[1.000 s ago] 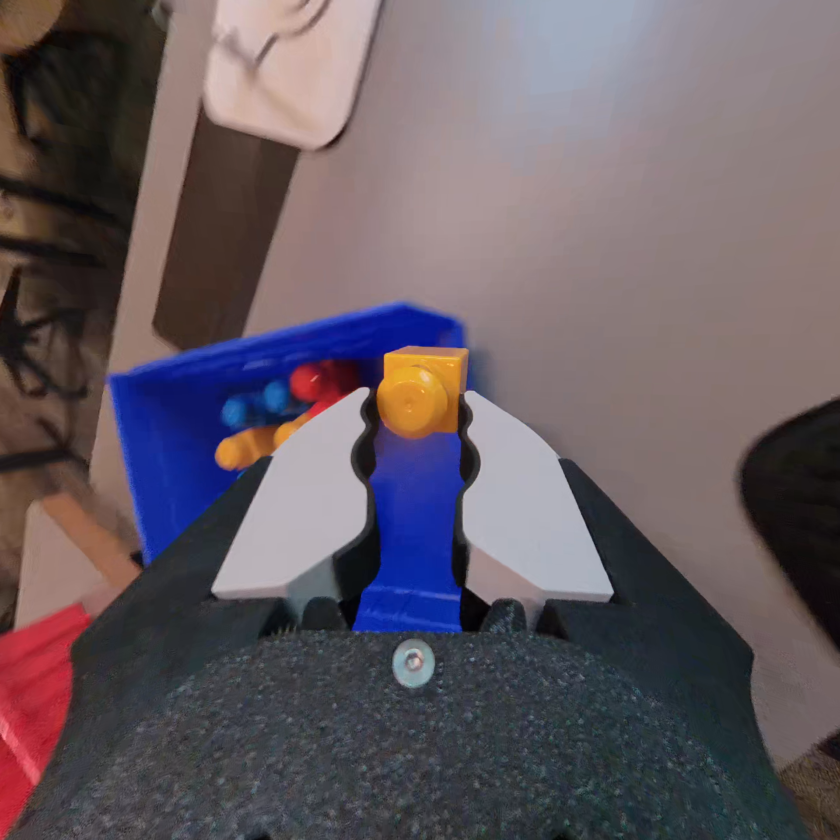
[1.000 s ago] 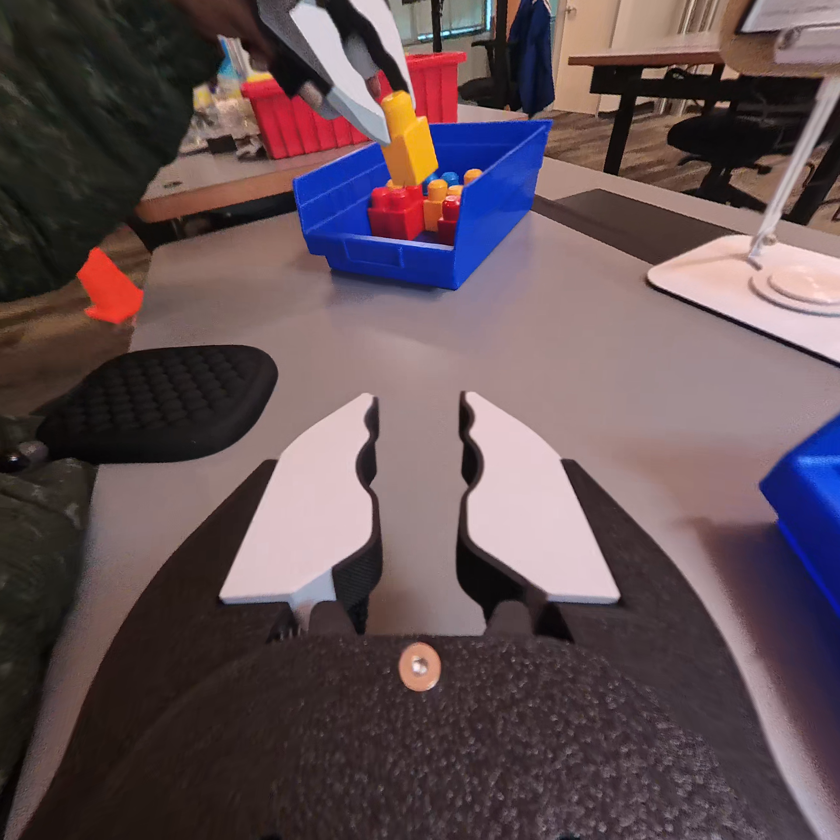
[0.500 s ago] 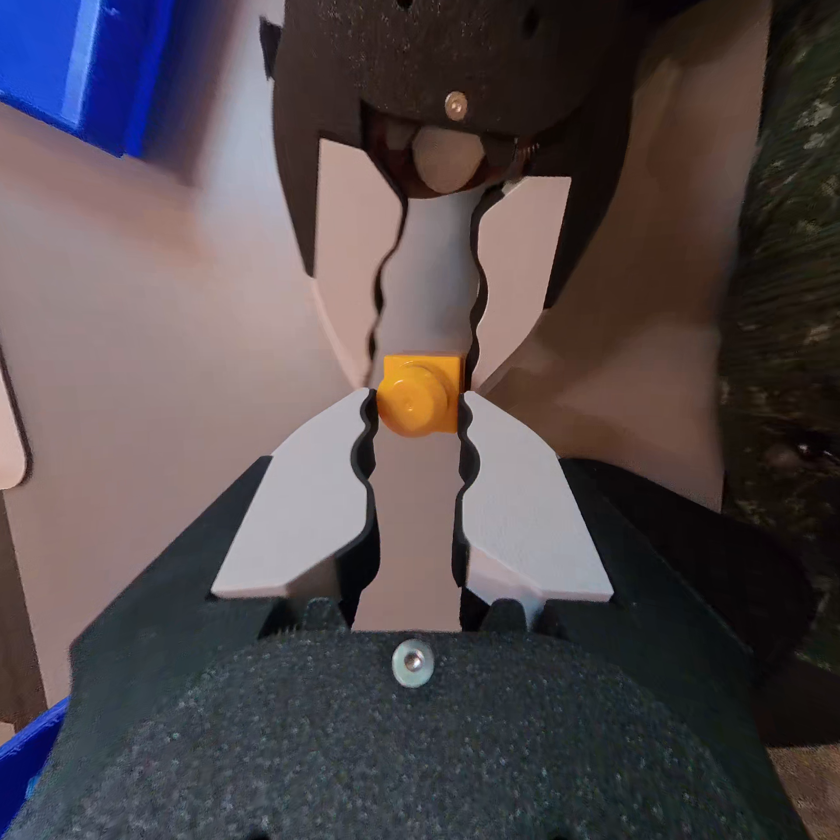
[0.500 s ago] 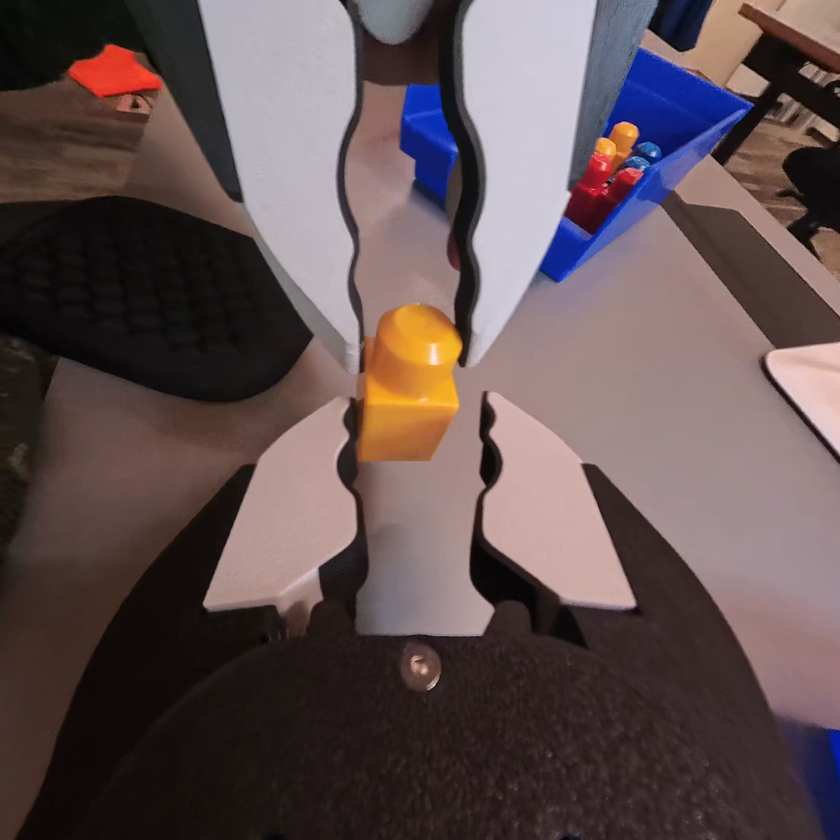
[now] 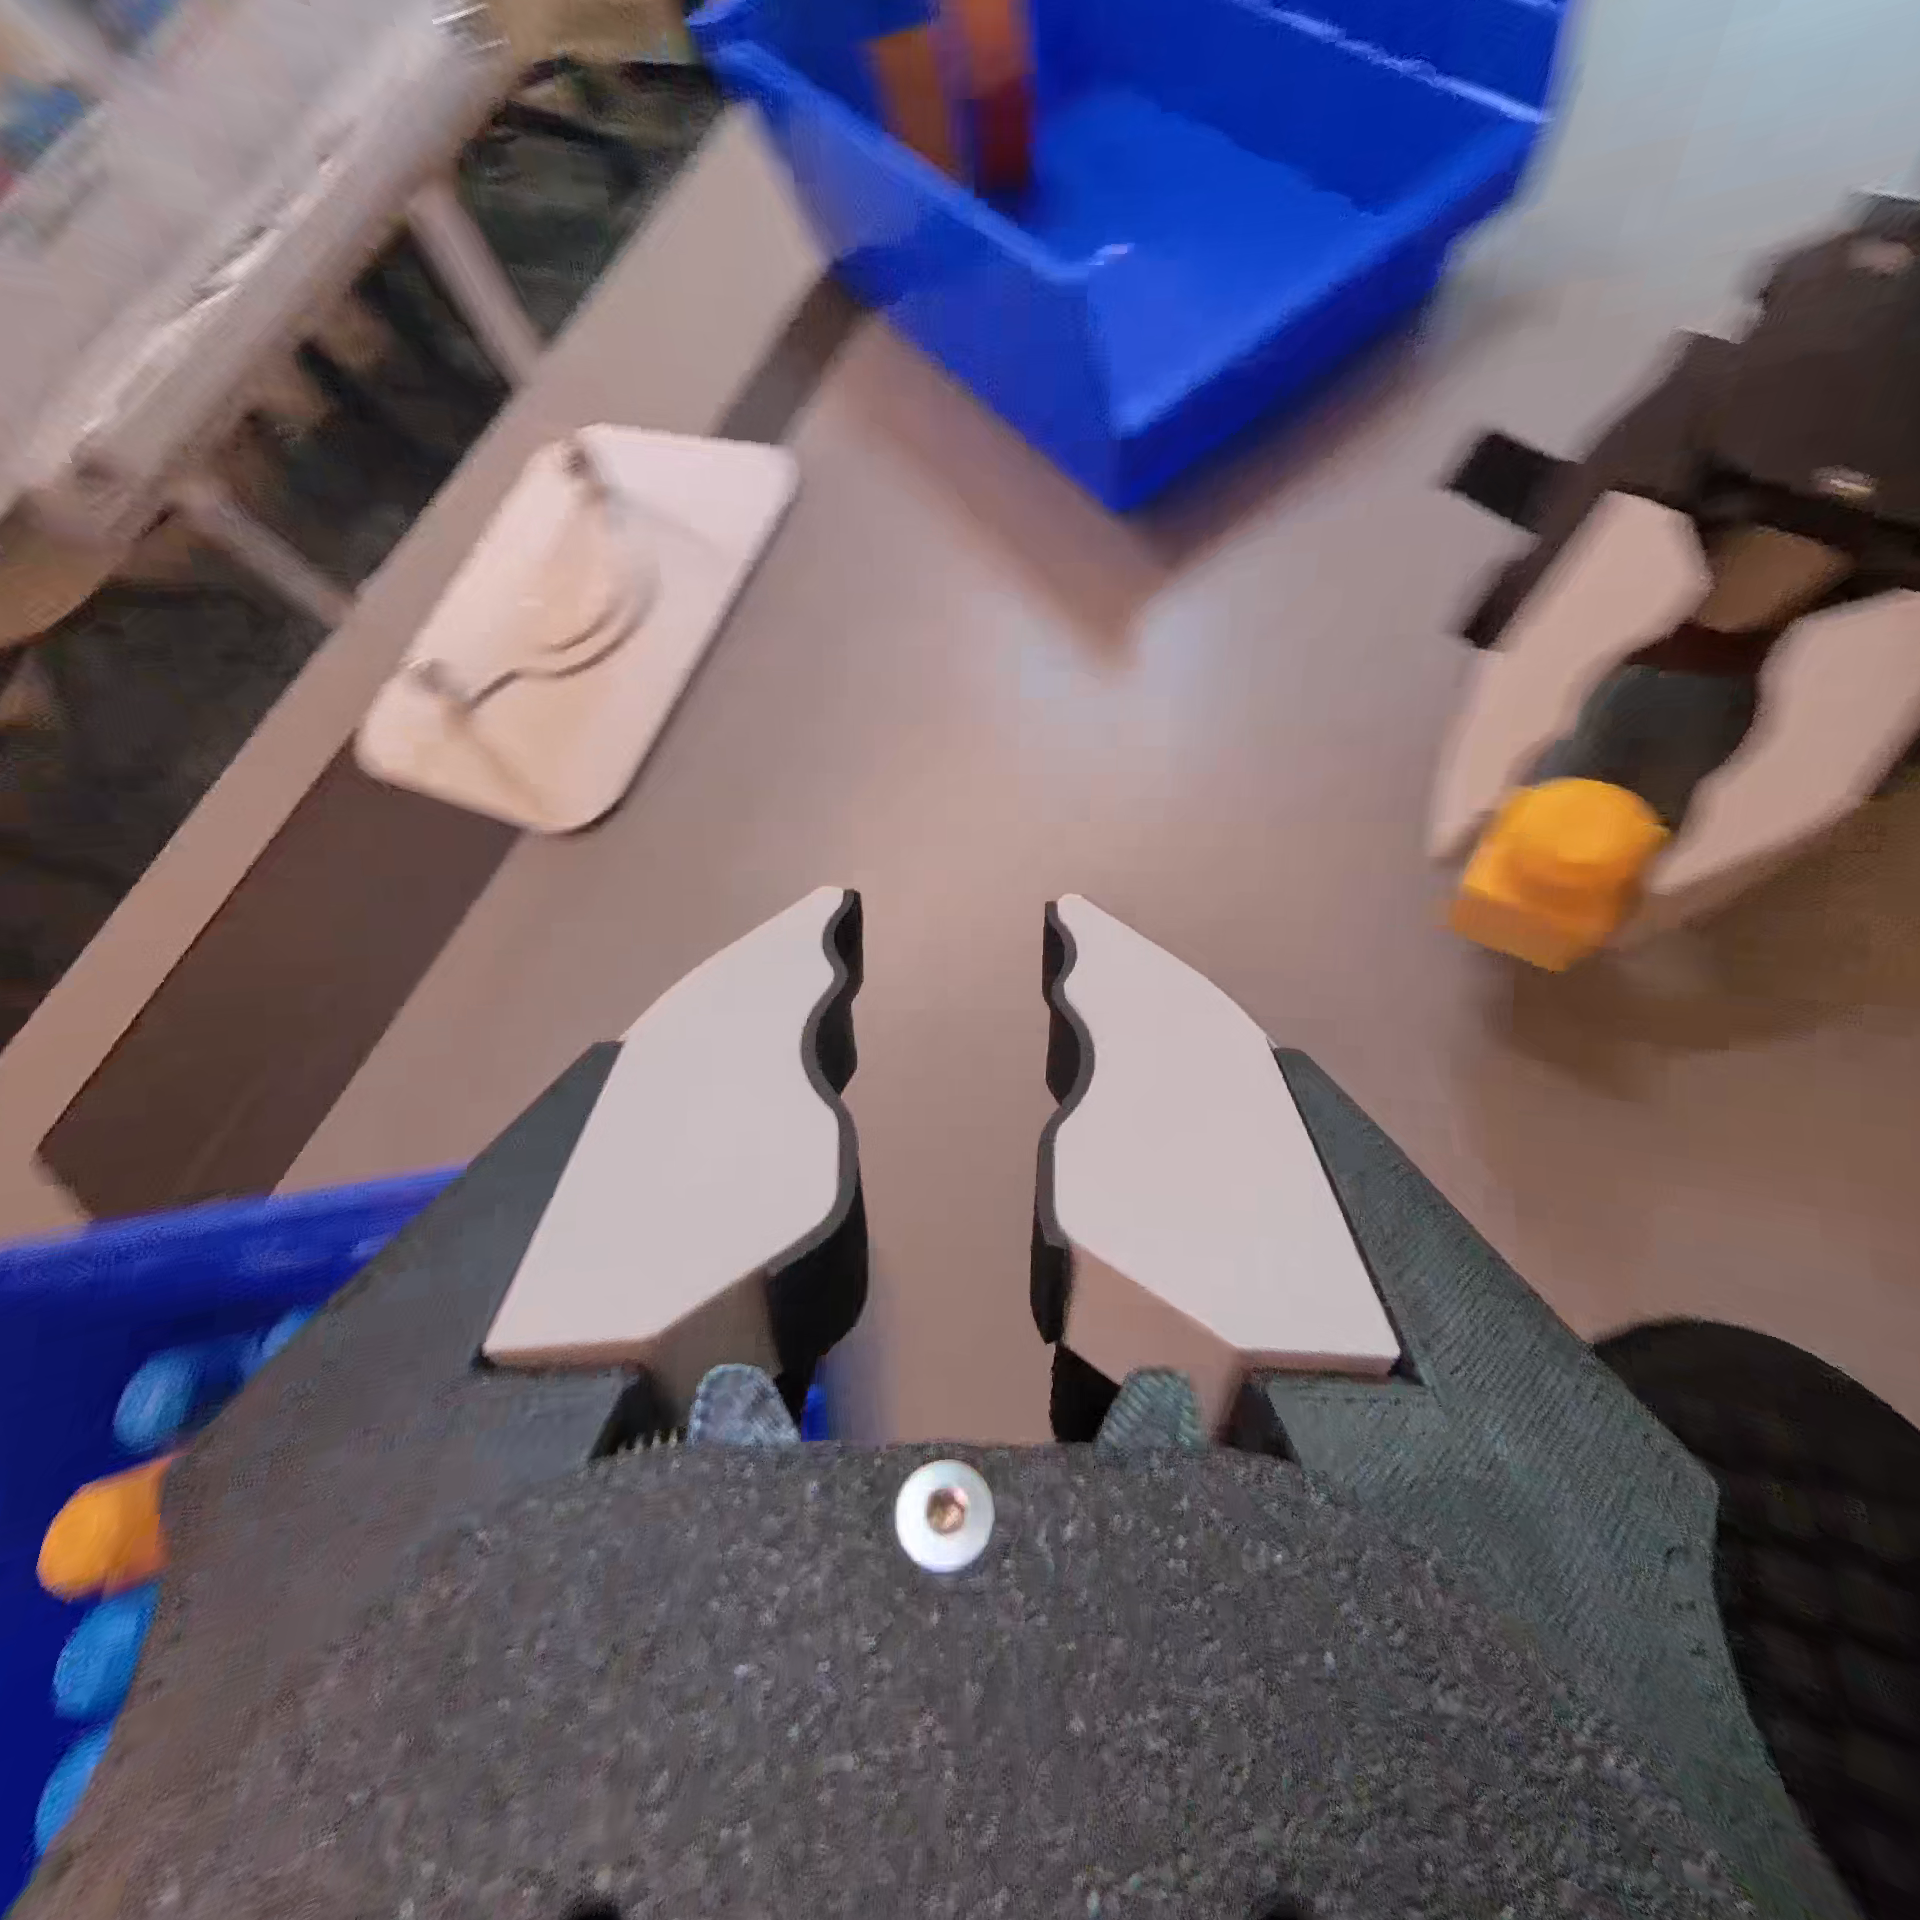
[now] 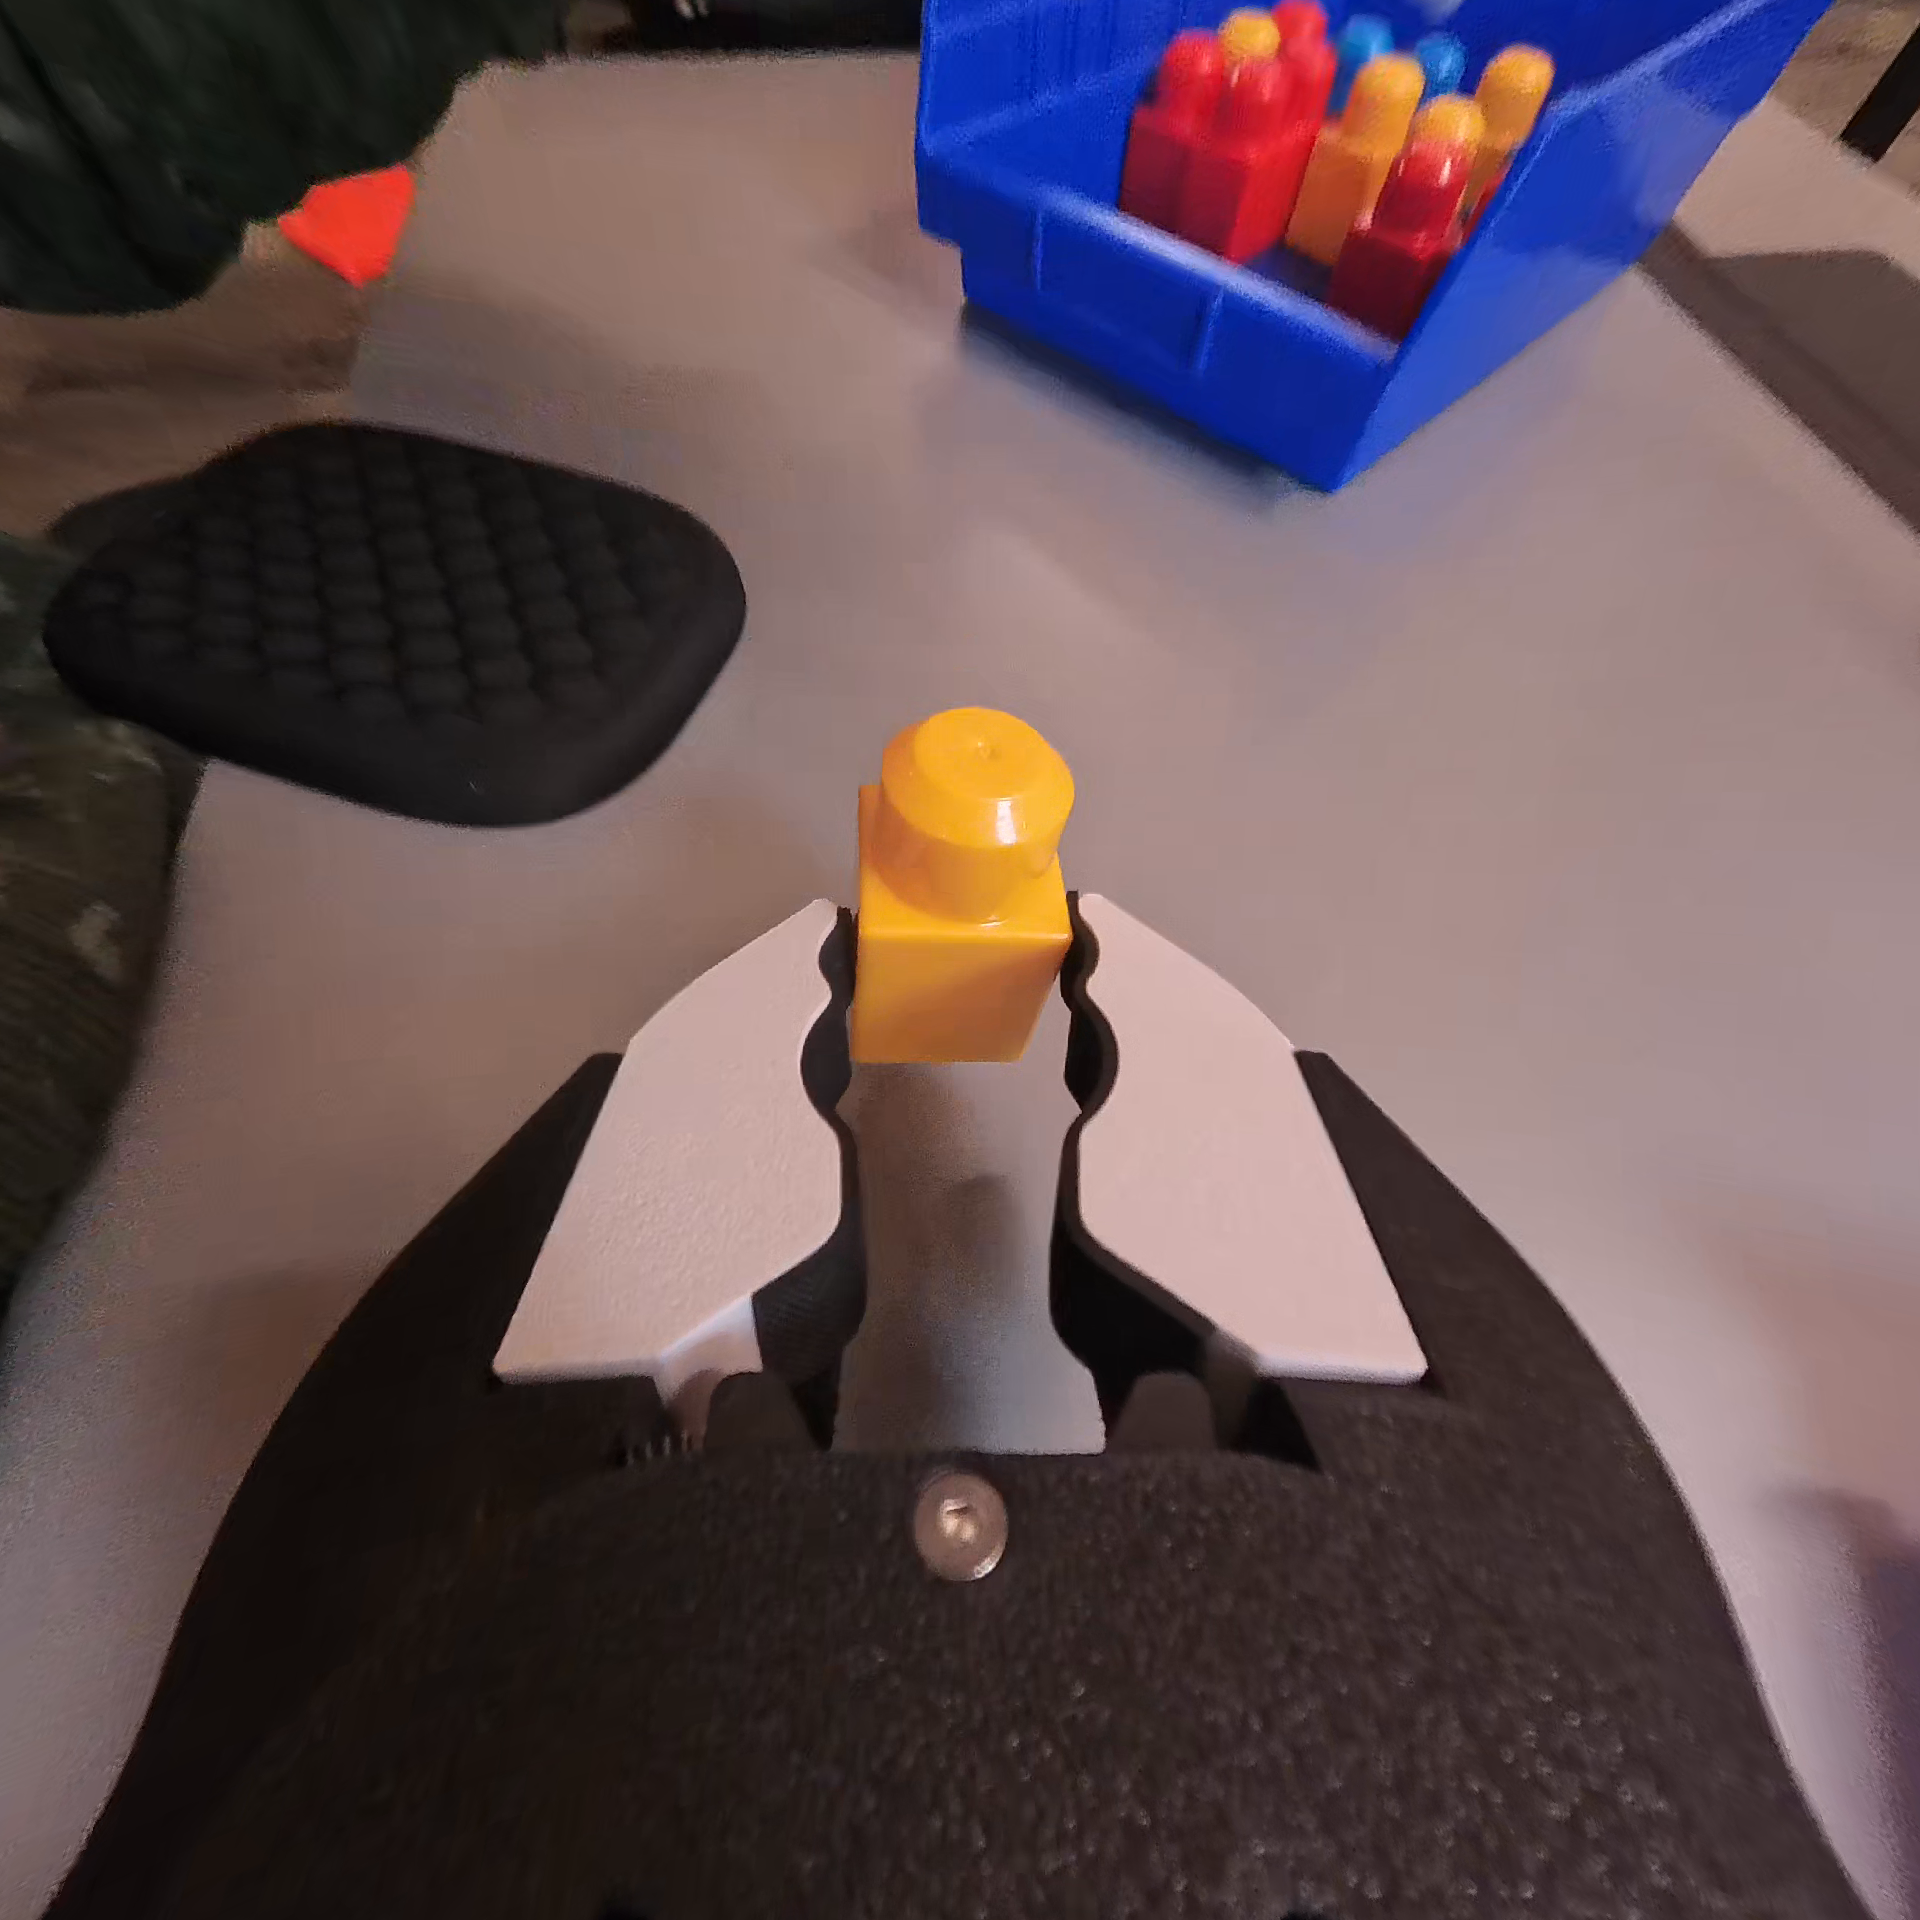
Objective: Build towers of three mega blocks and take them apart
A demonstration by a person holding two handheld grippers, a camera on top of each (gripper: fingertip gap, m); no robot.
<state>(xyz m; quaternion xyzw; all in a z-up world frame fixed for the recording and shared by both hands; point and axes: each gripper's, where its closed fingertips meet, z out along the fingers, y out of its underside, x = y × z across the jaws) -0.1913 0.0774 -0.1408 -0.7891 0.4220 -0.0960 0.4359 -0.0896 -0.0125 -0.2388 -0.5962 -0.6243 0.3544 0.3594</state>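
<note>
Clamped between the right gripper (image 6: 961,909) tips, the orange block (image 6: 961,914) is best lowered upright and level; the left gripper (image 5: 951,904) gapes, empty.

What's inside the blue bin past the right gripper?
The blue bin holds upright red blocks, orange blocks and blue studs behind. Its front wall hides the block bases and bin floor.

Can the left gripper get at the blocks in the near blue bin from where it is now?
Probably yes. The left gripper has its jaws open and empty, and the near blue bin lies beside it with its top open. Its blocks sit uncovered, though the picture is blurred there.
</note>
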